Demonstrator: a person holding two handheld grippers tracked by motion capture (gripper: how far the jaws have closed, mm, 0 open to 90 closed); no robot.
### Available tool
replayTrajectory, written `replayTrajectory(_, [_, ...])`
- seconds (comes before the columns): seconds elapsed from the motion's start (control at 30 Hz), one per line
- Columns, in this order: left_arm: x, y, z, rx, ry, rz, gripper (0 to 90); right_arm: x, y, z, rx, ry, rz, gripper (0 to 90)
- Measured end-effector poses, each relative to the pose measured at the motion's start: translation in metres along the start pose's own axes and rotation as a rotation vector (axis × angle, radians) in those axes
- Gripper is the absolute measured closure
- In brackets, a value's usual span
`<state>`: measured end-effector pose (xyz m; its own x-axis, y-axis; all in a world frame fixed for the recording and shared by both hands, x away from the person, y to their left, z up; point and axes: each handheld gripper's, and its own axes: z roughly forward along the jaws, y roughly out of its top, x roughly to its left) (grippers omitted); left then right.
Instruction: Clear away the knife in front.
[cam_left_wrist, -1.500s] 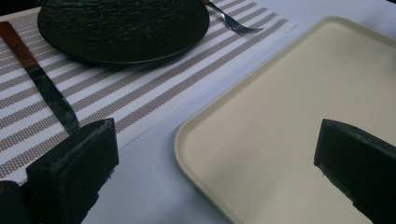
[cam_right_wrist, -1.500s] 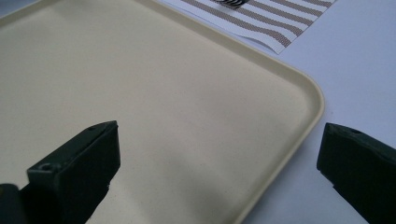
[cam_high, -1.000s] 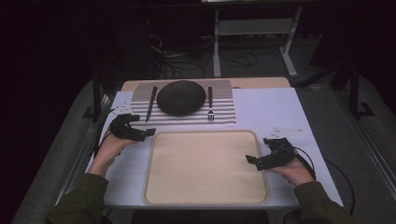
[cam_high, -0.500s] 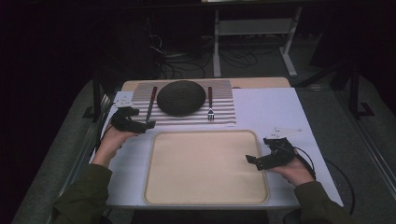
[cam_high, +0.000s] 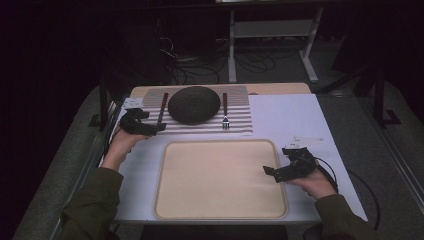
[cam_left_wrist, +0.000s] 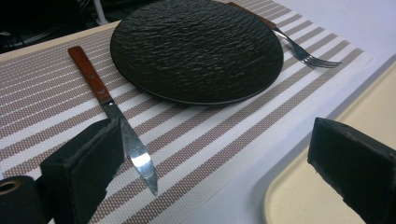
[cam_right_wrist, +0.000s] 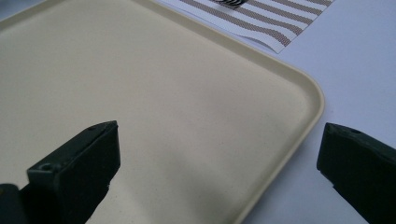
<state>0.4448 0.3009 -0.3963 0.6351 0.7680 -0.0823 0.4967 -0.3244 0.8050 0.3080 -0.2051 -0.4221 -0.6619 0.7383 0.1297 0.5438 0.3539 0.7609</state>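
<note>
On the table (cam_high: 295, 112), lines by item:

Mat: a striped mat (cam_high: 240, 120) lies at the far side, its near edge just beside the tray.
Plate: a dark, rough-surfaced plate (cam_high: 194, 104) sits at the middle of the mat.
Knife: a knife (cam_high: 161, 111) with a reddish-brown handle lies on the mat left of the plate, blade tip toward the person.
Fork: a fork (cam_high: 225, 110) lies on the mat right of the plate, tines toward the person.
Tray: a cream tray (cam_high: 220, 180) with rounded corners lies at the near middle of the table, bare.
Left gripper: the left gripper (cam_high: 150, 131) is at the mat's near-left corner, jaws wide apart and holding nothing; in the left gripper view one jaw stands just beside the knife blade, the other over the tray's edge.
Right gripper: the right gripper (cam_high: 270, 173) is at the tray's right rim, jaws spread wide and holding nothing, one over the tray, one over the white table.
</note>
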Motion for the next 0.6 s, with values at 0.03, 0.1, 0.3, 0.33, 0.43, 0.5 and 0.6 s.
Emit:
replayTrajectory(0.03, [0.001, 0.001, 0.001, 0.002, 0.0, 0.0, 4.3, 0.0, 0.0, 0.0, 0.001, 0.0, 0.001, 0.0])
replayTrajectory(0.1, [0.003, 0.002, 0.002, 0.005, 0.001, 0.001, 5.6, 0.0, 0.0, 0.0, 0.002, 0.0, 0.001, 0.0])
replayTrajectory(0.3, [0.011, 0.007, 0.008, 0.008, 0.004, -0.008, 9.6, 0.0, 0.0, 0.0, 0.0, 0.002, 0.001, 0.0])
replayTrajectory(0.33, [0.012, 0.008, 0.009, 0.009, 0.008, -0.007, 11.7, 0.0, 0.0, 0.0, 0.0, 0.002, 0.001, 0.0])
replayTrajectory(0.43, [0.015, 0.011, 0.012, 0.009, 0.018, -0.007, 13.2, 0.0, 0.0, 0.0, 0.0, 0.002, 0.001, 0.0])
replayTrajectory(0.5, [0.017, 0.013, 0.014, 0.005, 0.024, -0.008, 13.8, 0.0, 0.0, 0.0, 0.0, 0.003, 0.001, 0.0])
replayTrajectory(0.6, [0.019, 0.015, 0.017, 0.006, 0.028, -0.014, 14.8, 0.0, 0.0, 0.0, -0.001, 0.003, 0.001, 0.0])
